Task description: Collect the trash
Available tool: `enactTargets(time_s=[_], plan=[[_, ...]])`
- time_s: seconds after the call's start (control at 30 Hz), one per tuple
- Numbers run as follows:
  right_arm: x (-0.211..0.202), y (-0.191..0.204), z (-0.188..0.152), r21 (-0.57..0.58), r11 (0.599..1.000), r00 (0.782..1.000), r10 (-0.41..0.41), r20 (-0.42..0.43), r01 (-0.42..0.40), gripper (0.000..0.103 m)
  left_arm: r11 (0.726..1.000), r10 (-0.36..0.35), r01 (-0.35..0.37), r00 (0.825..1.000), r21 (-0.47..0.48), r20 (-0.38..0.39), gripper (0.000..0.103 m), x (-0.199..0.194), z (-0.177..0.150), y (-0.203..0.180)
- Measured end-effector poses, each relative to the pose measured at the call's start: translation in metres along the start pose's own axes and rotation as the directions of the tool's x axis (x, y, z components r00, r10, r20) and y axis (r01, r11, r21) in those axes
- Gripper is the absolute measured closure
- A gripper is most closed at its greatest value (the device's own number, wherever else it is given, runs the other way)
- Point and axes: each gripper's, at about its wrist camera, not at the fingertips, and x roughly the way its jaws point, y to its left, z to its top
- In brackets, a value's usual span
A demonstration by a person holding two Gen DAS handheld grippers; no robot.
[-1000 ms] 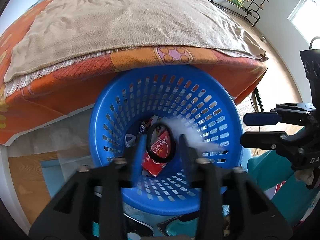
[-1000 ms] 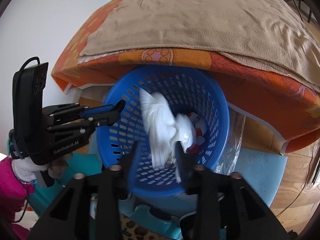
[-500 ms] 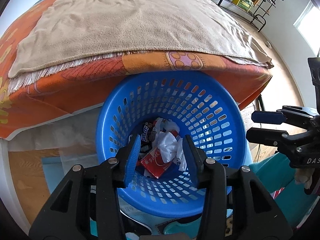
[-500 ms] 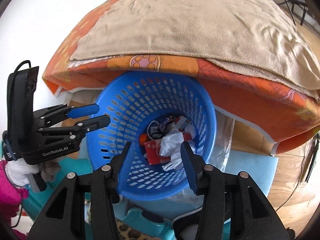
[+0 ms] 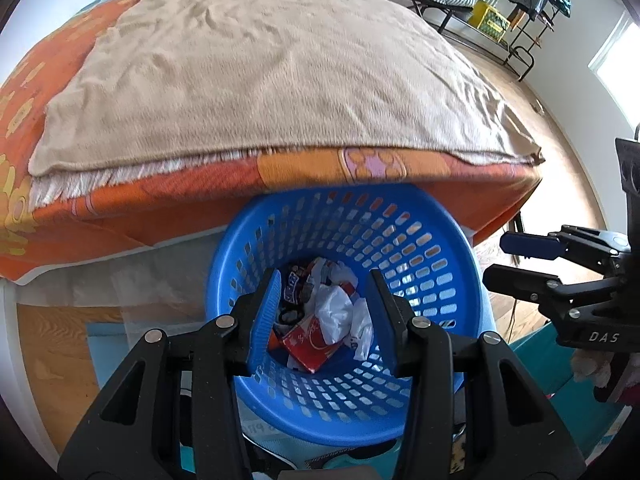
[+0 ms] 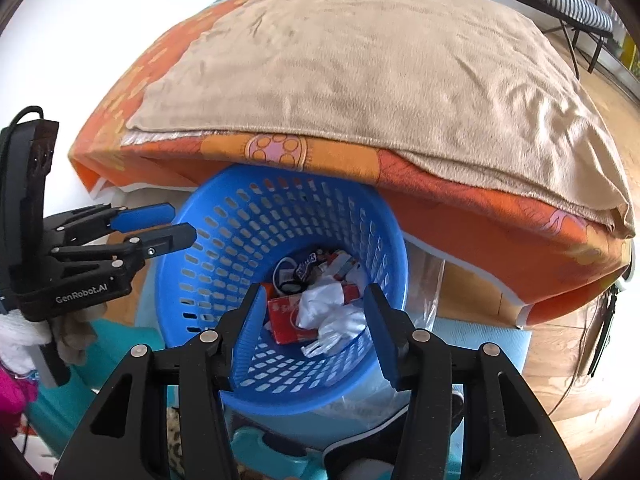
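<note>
Trash: "DAS", "GenRobot.AI" claws nearby

One blue basket, one red packet, one beige blanket, two grippers.

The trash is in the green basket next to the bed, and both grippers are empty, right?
Not quite. The basket is blue, not green; both wrist views show it. The rest holds: the trash lies in it, it sits beside the bed, and the left gripper and right gripper are empty.

Black tool — blue pads
</note>
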Motion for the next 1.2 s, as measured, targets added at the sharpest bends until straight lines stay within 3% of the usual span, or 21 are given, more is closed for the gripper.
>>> enactTargets(time_s=[0.4,0.8,1.13,1.2], plan=[[-0.011,-0.003,0.027,-0.028,0.999,0.996,-0.023,0.088,0.025,0.054,0.999,-0.011,0.012,0.998,-0.031,0.059,0.058,-0.014,0.036,-0.003],[-0.023,-0.019,0.065,0.003,1.0,0.987,0.013,0.158,-0.014,0.054,1.0,-0.001,0.0,0.996,0.004,0.092,0.058,-0.023,0.074,-0.008],[-0.031,-0.028,0.107,0.001,0.999,0.982,0.04,0.185,-0.041,0.054,1.0,-0.004,0.004,0.983,0.004,0.182,0.058,-0.042,0.121,-0.001],[-0.032,-0.032,0.114,0.011,0.999,0.978,0.039,0.206,-0.042,0.054,1.0,-0.005,0.005,0.98,-0.001,0.2,0.046,-0.043,0.129,0.003]])
